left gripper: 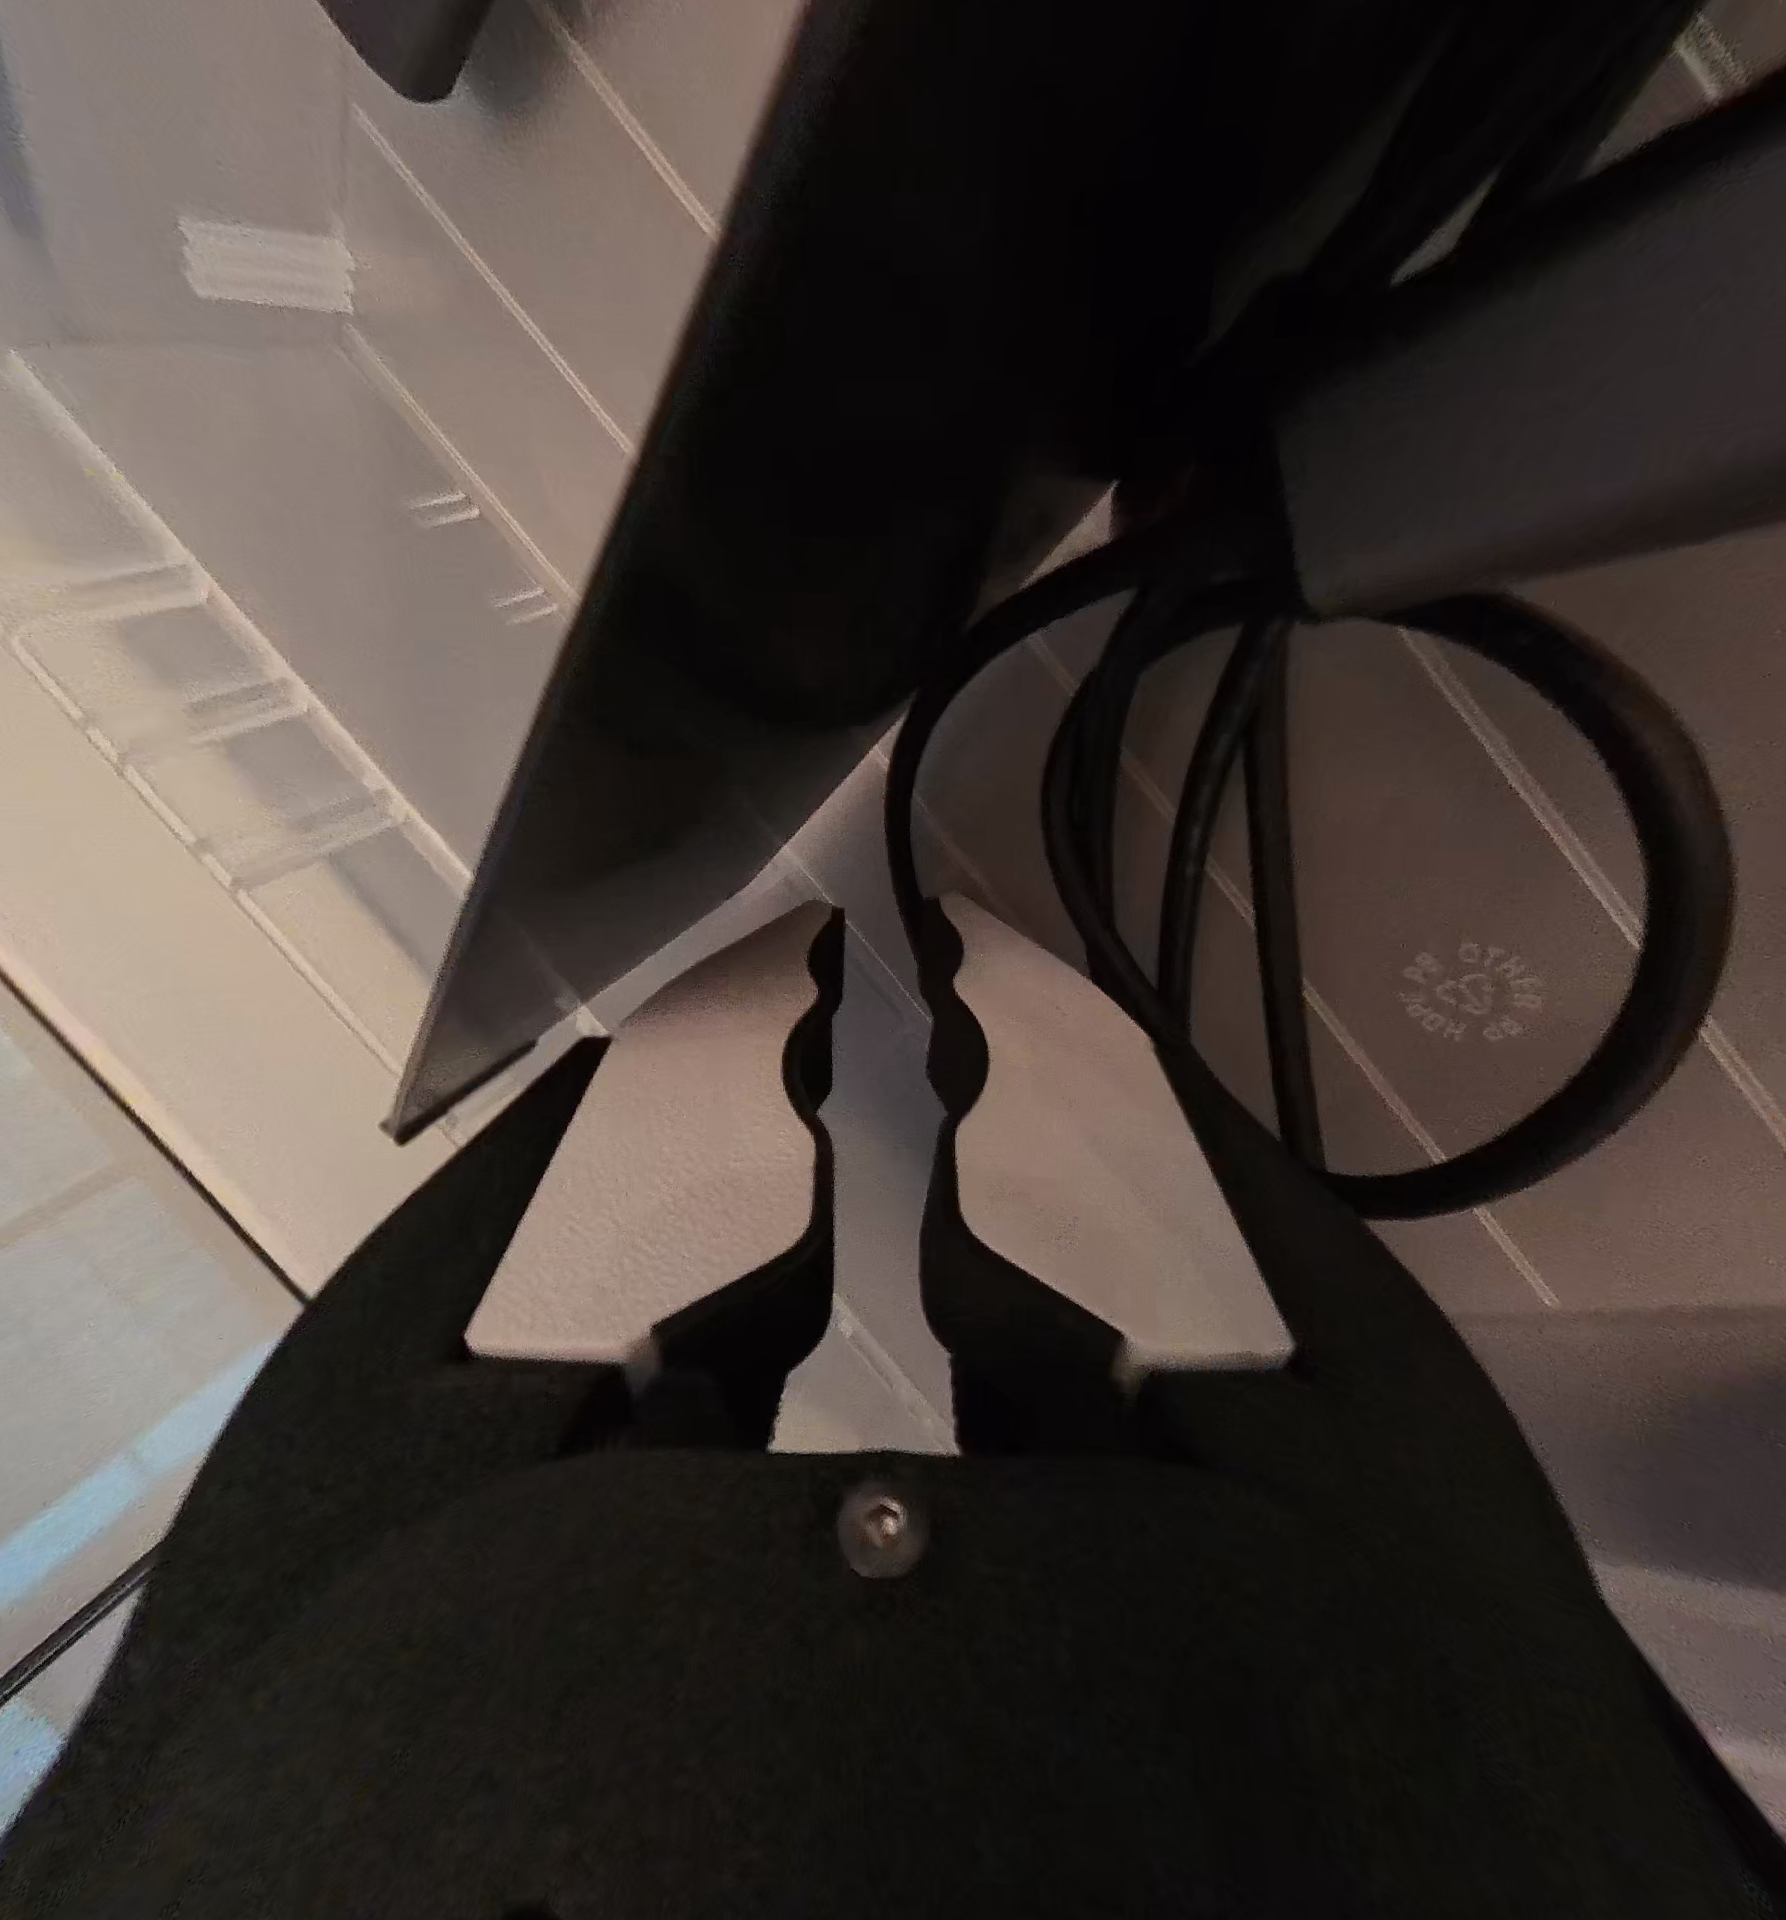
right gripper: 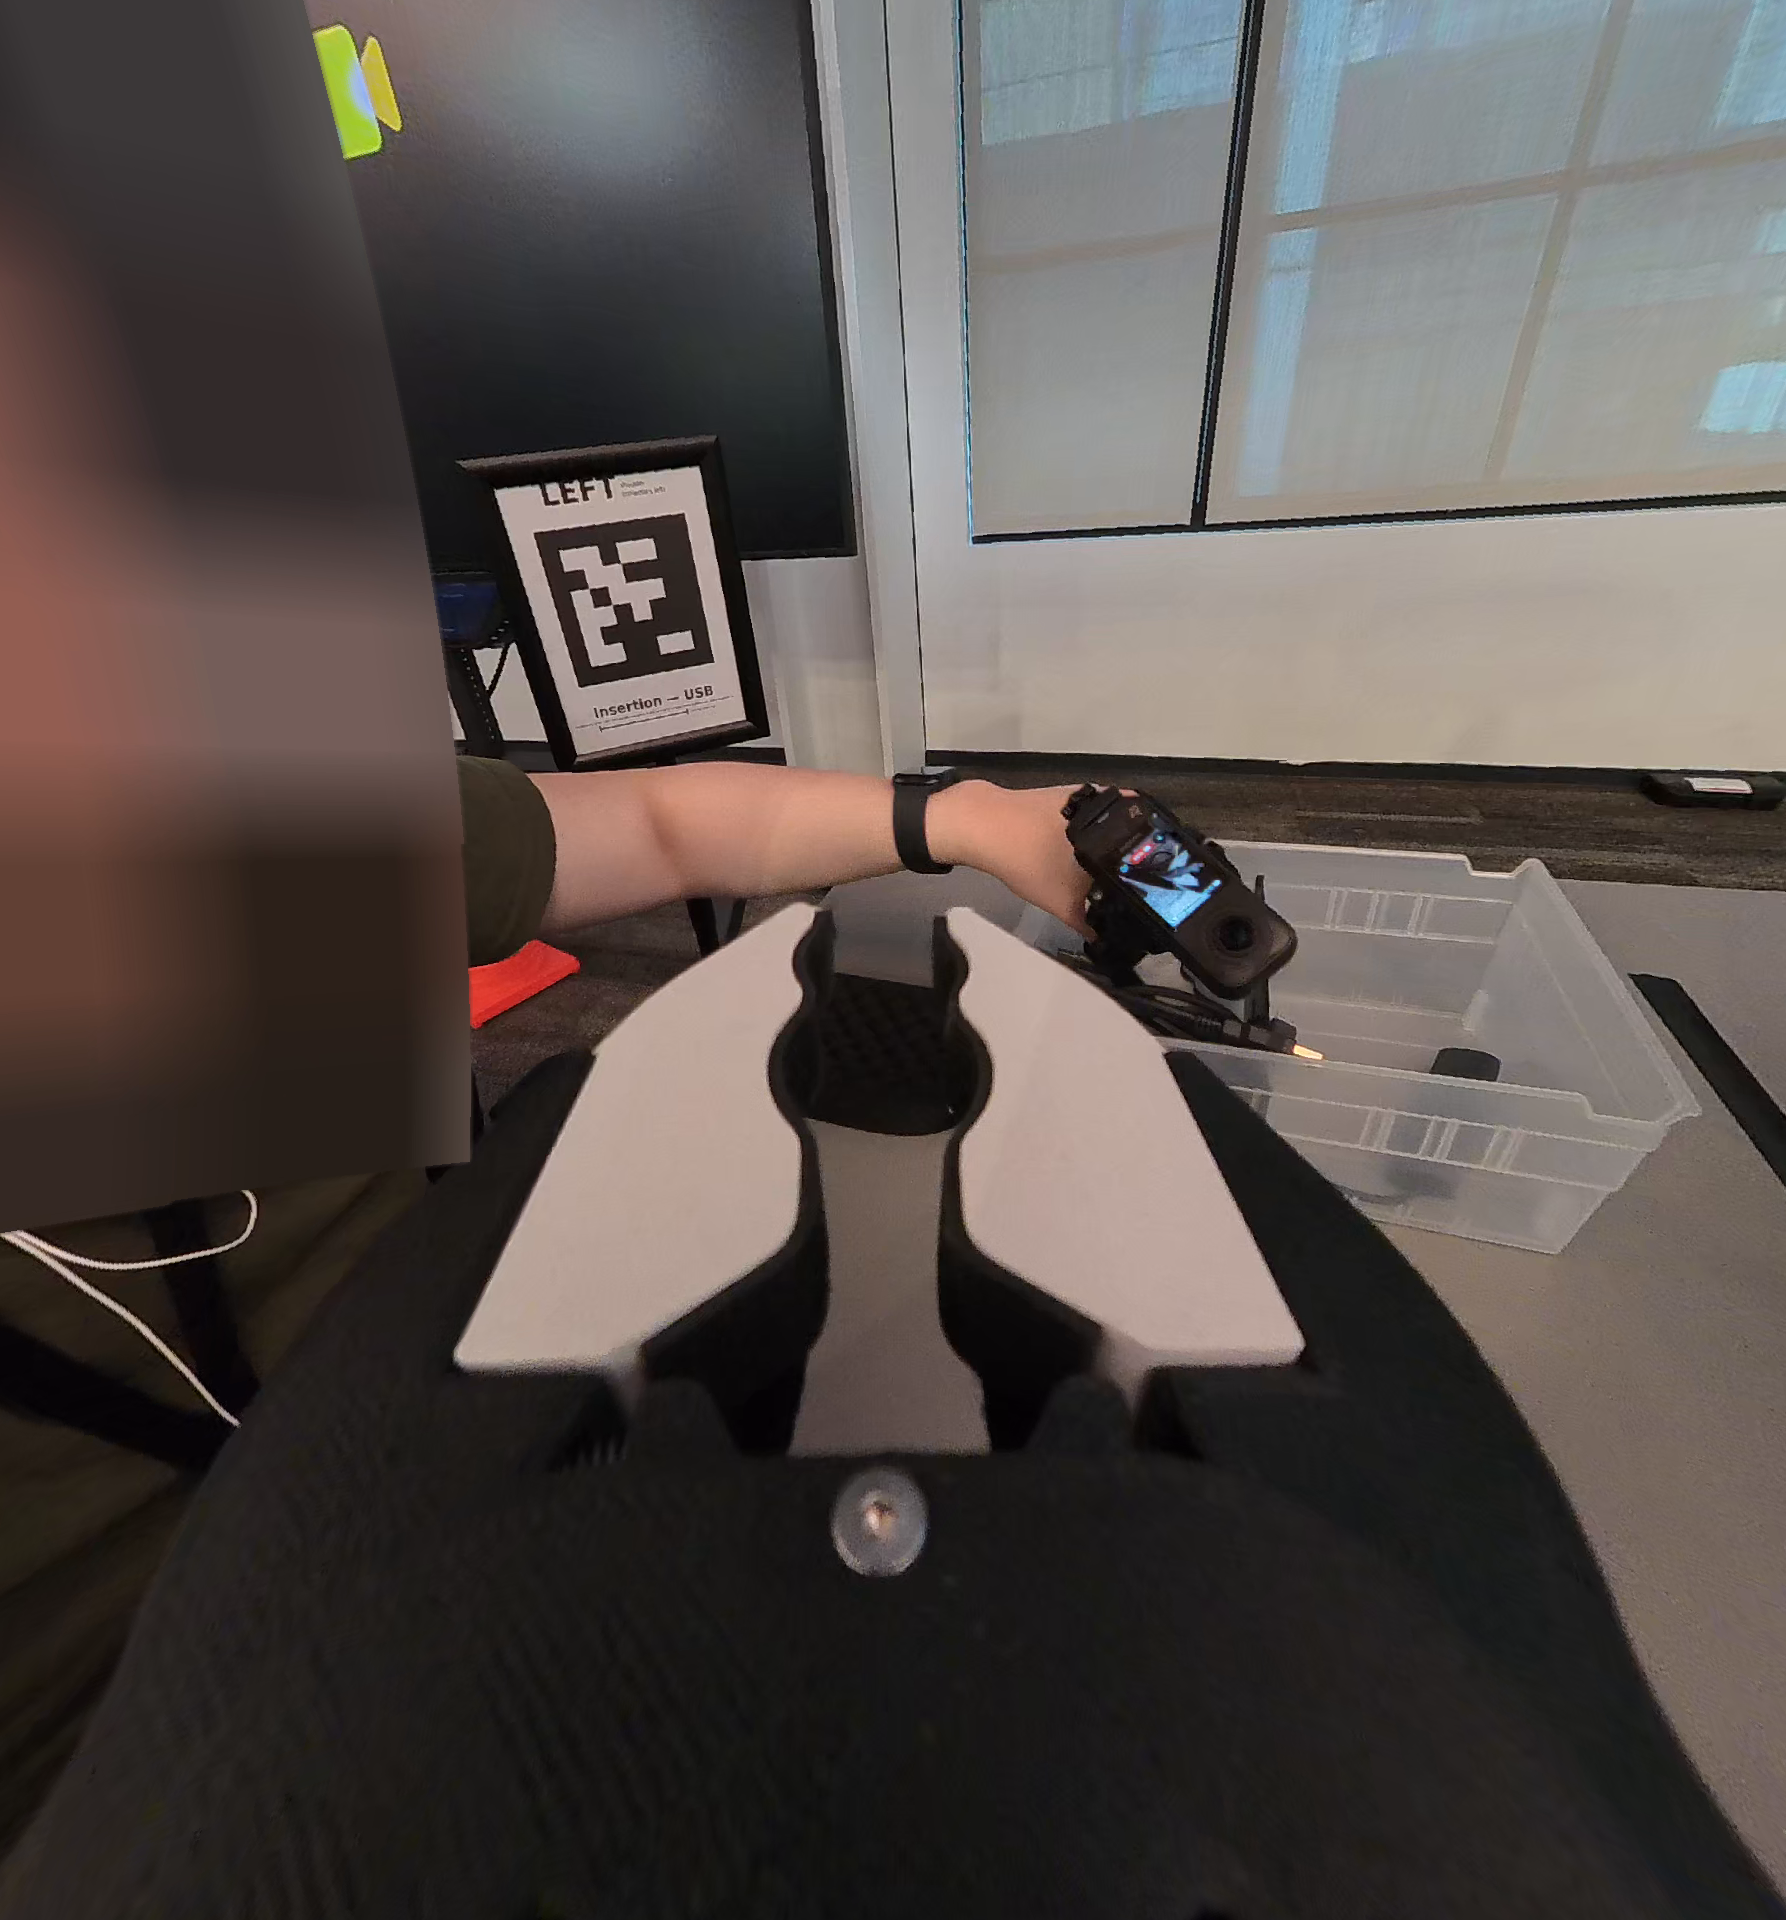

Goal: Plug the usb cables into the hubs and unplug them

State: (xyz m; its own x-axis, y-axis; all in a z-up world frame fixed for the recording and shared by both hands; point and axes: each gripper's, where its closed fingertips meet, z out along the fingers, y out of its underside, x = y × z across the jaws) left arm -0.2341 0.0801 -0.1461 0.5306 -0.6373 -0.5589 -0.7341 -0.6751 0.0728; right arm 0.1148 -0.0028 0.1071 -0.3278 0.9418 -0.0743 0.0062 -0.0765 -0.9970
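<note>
Left gripper [left gripper: 881,935]: jaws parted by a narrow gap, grasping nothing, lowered inside the clear plastic bin [left gripper: 1491,1091]. A coiled black usb cable [left gripper: 1689,831] lies on the bin floor just beside the right fingertip. Right gripper [right gripper: 878,935]: jaws likewise released and empty, held above the grey counter [right gripper: 1595,1403], near the bin [right gripper: 1554,1132]. No hub can be made out.

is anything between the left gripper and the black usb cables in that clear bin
Nothing visible blocks it. The left gripper is open inside the clear bin, its tips right at the coiled black cables. A dark flat piece lies just left of the tips, beside the path.
</note>
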